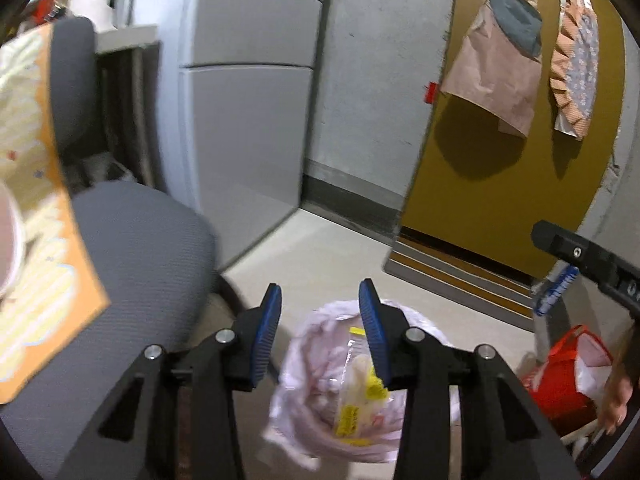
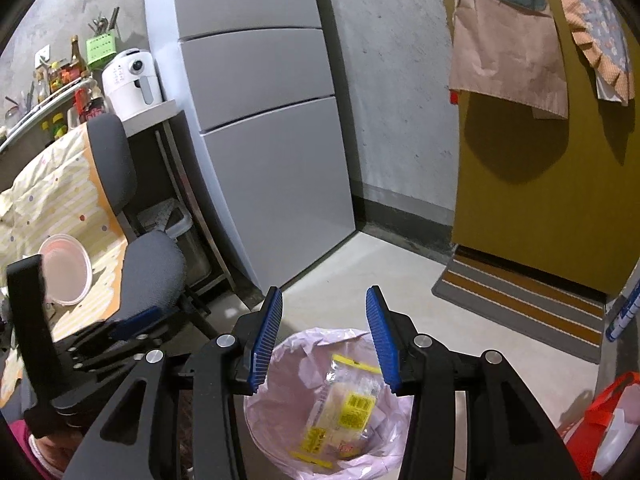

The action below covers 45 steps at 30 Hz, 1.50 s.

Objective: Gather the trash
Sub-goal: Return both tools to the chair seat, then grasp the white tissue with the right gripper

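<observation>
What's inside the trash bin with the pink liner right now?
Inside the trash bin, a clear plastic wrapper with yellow labels lies on crumpled pale paper scraps. Both grippers' frames cover the bin's sides, and whatever is beneath the wrapper is hidden.

Under my tools I see a bin liner (image 2: 280,364) of thin, crinkled pink plastic, faintly glossy. Inside it lies a clear, shiny plastic wrapper (image 2: 344,404) with yellow printed labels. My right tool (image 2: 325,336) has matt black plastic arms, ribbed blue pads (image 2: 382,340) and bright metal pivots; the left tool (image 1: 320,332) looks the same. The chair seat (image 1: 140,248) is grey woven cloth. The fridge (image 2: 272,168) has a smooth satin front, the wall (image 2: 392,100) is rough bare concrete, and the floor (image 2: 360,272) is matt.
</observation>
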Tool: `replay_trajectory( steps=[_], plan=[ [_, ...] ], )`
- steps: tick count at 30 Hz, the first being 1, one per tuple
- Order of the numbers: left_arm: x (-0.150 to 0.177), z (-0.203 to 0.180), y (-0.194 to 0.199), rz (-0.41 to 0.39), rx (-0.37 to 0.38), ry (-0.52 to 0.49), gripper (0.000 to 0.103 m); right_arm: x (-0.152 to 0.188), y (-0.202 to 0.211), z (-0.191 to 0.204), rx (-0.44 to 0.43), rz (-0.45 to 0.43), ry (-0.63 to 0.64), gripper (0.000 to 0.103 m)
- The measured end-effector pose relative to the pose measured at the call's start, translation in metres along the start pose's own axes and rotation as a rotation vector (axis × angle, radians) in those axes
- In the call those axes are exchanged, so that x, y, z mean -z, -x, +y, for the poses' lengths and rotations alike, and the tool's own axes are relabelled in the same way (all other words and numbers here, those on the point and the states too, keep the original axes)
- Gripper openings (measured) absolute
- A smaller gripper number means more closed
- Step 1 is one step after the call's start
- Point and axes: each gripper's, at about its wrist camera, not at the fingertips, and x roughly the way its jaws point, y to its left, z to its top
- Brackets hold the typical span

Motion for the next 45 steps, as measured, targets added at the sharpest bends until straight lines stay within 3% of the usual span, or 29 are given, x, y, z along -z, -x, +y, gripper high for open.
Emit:
replay_trajectory(
  steps=[6,12,19,25,33,38,45],
  plan=[
    [0.005,0.043,0.049,-0.037,-0.137,0.041,0.039,-0.002,-0.012,0.017,-0.022,0.045,0.002,0.046],
    [0.014,0.093,0.101,-0.061,-0.278,0.108,0.043,-0.001,-0.021,0.07,-0.133,0.098,0.112,0.046],
    [0.031,0.156,0.161,-0.082,-0.422,0.235,0.054,-0.002,-0.029,0.164,-0.3,0.132,0.278,0.047],
    [0.052,0.21,0.215,-0.097,-0.586,0.342,0.07,0.002,-0.022,0.258,-0.453,0.11,0.443,0.062],
    [0.085,0.284,0.283,-0.08,-0.808,0.498,0.071,0.013,-0.012,0.377,-0.642,0.078,0.612,0.063],
    [0.095,0.315,0.299,-0.069,-0.864,0.558,0.071,0.02,-0.013,0.451,-0.74,0.083,0.713,0.059],
    [0.102,0.333,0.304,-0.073,-0.863,0.599,0.071,0.046,-0.031,0.519,-0.739,0.113,0.85,0.051]
  ],
)
